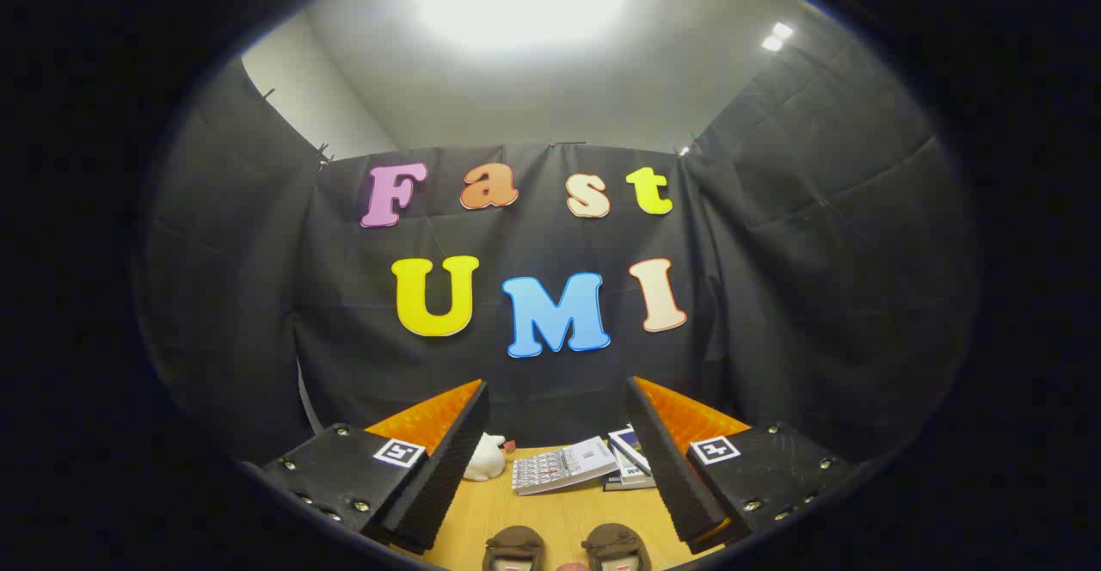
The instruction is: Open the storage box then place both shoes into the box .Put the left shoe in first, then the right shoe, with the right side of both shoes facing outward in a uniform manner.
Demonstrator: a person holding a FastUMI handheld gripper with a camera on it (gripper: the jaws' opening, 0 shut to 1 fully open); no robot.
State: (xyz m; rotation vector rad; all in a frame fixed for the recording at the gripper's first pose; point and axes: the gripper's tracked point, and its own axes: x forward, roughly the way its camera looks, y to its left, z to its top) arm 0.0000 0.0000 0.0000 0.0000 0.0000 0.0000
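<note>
Two brown shoes sit side by side on the wooden tabletop, toes toward us, low between the fingers and just below their tips, so we see little more than their upper parts. Our gripper is held wide open with nothing between its fingers, aimed more at the booth wall than down at the work. Beyond the fingertips lie a small stack of books and booklets, the top one open-faced and angled, and to its left a small white figurine with a tiny reddish block just beside it. We cannot find the storage box from this angle, so we judge the task to be at its very start, with the box not yet opened and neither shoe lifted. The main risk from here is order and identity: with the shoes seen only partly and facing us, we could mistake left for right and load the wrong one first, or set them with the wrong side outward. A second risk is reaching for a shoe before the box is open, leaving us with nowhere to put it. Swinging the wide fingers low could also nudge the figurine or the books.
</note>
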